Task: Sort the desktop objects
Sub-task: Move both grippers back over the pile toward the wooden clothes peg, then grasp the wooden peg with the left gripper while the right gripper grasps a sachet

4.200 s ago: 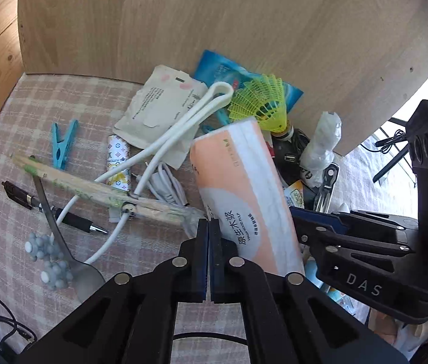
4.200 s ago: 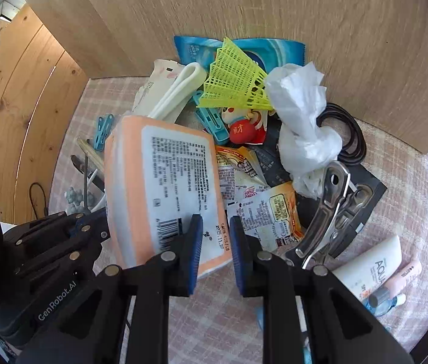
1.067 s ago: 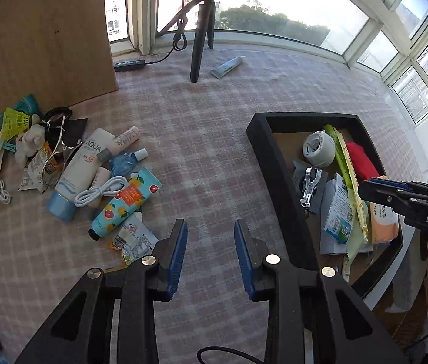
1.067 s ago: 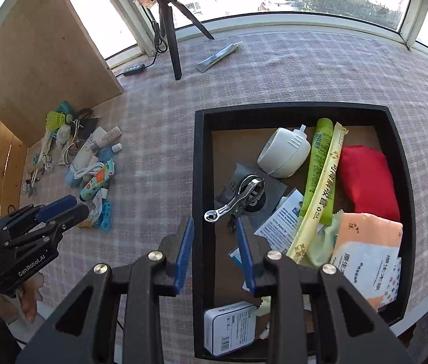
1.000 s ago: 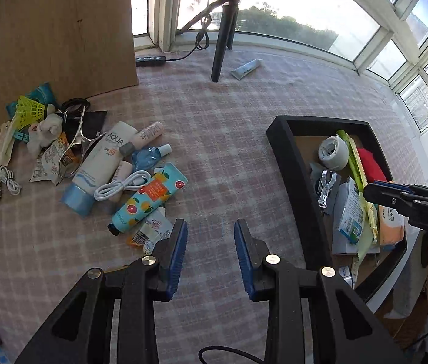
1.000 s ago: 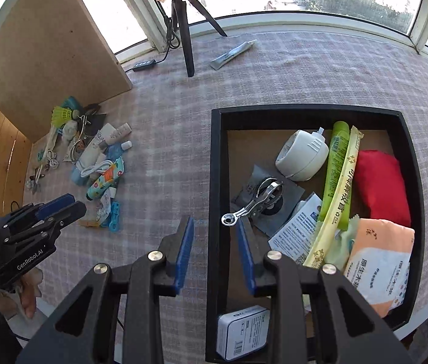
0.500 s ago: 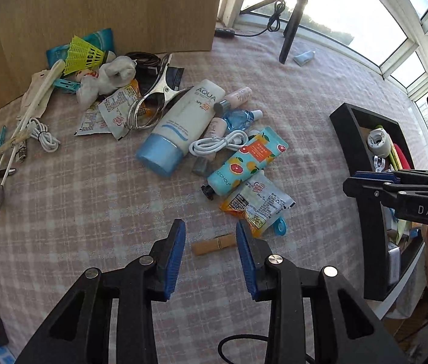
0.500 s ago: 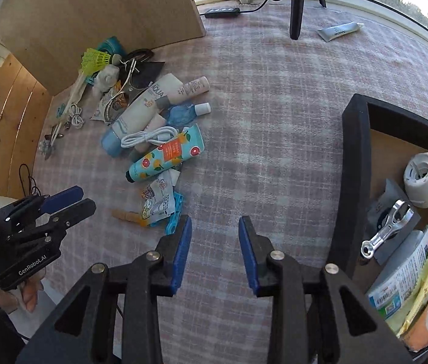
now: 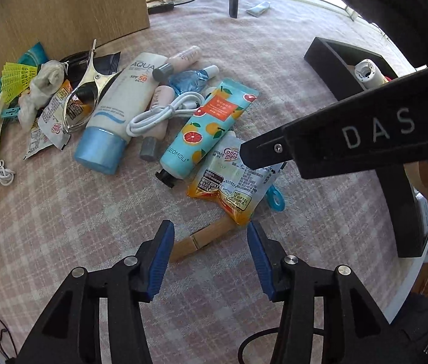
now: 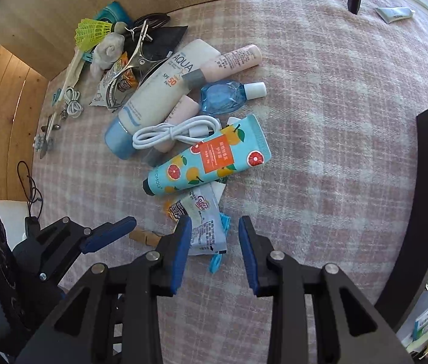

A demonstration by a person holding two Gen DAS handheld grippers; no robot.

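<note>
Both grippers are swinging from the black tray (image 9: 332,60) back over the clutter. The left gripper (image 9: 209,253), jaws just widening and empty, is hanging above the wooden clothespin (image 9: 202,238). The right gripper (image 10: 214,250), spread and empty, is hovering over the creamer sachet (image 10: 206,227). Judged step: next pickup, calling for descending and closing. The checked pink cloth (image 10: 320,121) is lying under everything, with a wooden board (image 9: 62,9) at the far left.
</note>
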